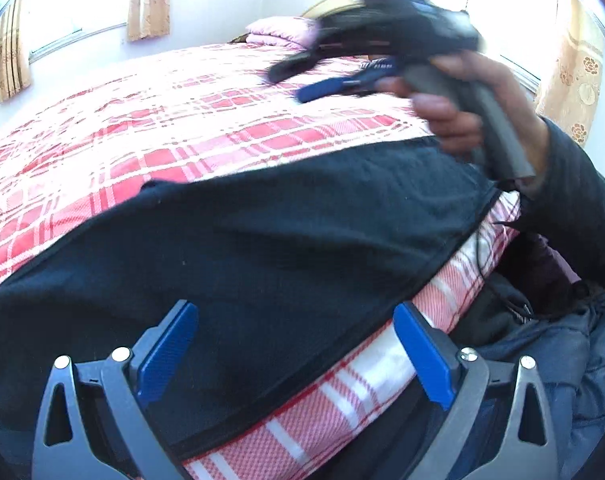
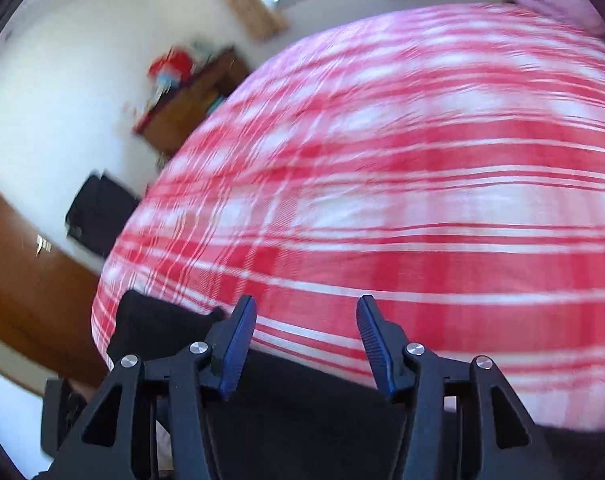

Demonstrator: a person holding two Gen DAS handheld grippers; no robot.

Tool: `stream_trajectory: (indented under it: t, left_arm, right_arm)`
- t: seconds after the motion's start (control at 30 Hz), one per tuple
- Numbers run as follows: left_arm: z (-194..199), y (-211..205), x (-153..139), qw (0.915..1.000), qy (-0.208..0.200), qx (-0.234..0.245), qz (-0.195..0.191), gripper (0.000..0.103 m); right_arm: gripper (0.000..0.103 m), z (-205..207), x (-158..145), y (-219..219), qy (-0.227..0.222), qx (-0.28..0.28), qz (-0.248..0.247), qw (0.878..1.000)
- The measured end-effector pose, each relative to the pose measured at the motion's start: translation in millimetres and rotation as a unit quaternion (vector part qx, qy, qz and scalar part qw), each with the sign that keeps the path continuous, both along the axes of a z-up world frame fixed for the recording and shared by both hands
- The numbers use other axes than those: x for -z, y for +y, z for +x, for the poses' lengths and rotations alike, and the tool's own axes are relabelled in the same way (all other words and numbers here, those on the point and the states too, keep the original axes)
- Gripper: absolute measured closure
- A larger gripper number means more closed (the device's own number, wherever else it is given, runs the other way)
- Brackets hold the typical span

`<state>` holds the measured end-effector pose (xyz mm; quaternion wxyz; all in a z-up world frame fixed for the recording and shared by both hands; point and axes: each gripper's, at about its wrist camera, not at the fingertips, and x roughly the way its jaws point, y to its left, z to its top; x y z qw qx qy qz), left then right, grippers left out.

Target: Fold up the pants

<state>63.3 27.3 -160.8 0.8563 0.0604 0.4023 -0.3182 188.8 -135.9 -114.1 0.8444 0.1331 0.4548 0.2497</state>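
— Both claws gape empty: left gripper (image 1: 294,354) over the pants (image 1: 262,240), right gripper (image 2: 306,344) above the bed (image 2: 422,160).
— Pants lie along your near edge; pinch one end, fold across.

A red-and-white plaid bedspread (image 1: 222,112) covers the bed, with a pink pillow (image 1: 280,30) beneath curtained windows (image 1: 148,0).

A home bedroom: a bed (image 1: 222,120) under a red plaid cover, a pink pillow (image 1: 280,30) (at its head), curtains (image 1: 148,0) beside bright windows.
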Motion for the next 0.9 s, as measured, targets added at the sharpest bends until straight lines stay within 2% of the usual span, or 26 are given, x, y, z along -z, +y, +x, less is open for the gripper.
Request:
stream_trajectory:
  t: [0.1,0.2,0.33,0.47,0.5,0.53,0.57,0.63,0.7,0.77,0.83,0.9]
  left_arm:
    - [8,-3,1,0.9999,0.010,-0.002,-0.012,0.003]
    - [17,-9,2,0.9996,0.018,-0.008,-0.021,0.003]
    - [29,-14,1,0.9988,0.027,-0.024,-0.033,0.003]
    - [39,-24,7,0.9984,0.028,-0.043,-0.025,0.003]
    - [43,-26,9,0.9982,0.029,-0.048,-0.022,0.003]
    - [47,-27,11,0.9979,0.032,-0.053,-0.019,0.003]
    - [52,-30,13,0.9973,0.038,-0.060,-0.014,0.003]
    - [58,-34,16,0.9962,0.042,-0.075,-0.008,0.003]
    - [60,-36,15,0.9951,0.038,-0.091,-0.004,0.003]
    - [60,-41,17,0.9949,0.037,-0.093,0.014,0.003]
    - [59,-46,18,0.9948,0.021,-0.091,0.041,0.003]
    - [58,-46,18,0.9943,0.022,-0.101,0.027,0.003]
  right_arm:
    - [0.049,-27,-18,-70,-0.030,0.060,0.002,0.998]
    - [0.049,-63,-24,-151,-0.038,0.142,0.021,0.989]
    - [0.049,-113,-10,-240,-0.021,0.233,0.048,0.971]
    - [0.049,-150,11,-297,-0.006,0.293,0.054,0.955]
    - [0.051,-156,15,-309,-0.011,0.307,0.061,0.950]
    - [0.052,-164,14,-324,-0.028,0.312,0.091,0.945]
    - [0.051,-169,13,-329,-0.034,0.321,0.097,0.941]
    - [0.050,-180,3,-345,-0.059,0.367,0.086,0.925]
    - [0.050,-185,-1,-359,-0.074,0.381,0.093,0.917]
    - [0.051,-178,7,-363,-0.050,0.367,0.069,0.926]
    - [0.050,-179,3,-361,-0.063,0.359,0.050,0.930]
    - [0.050,-181,-2,-367,-0.058,0.359,0.084,0.928]
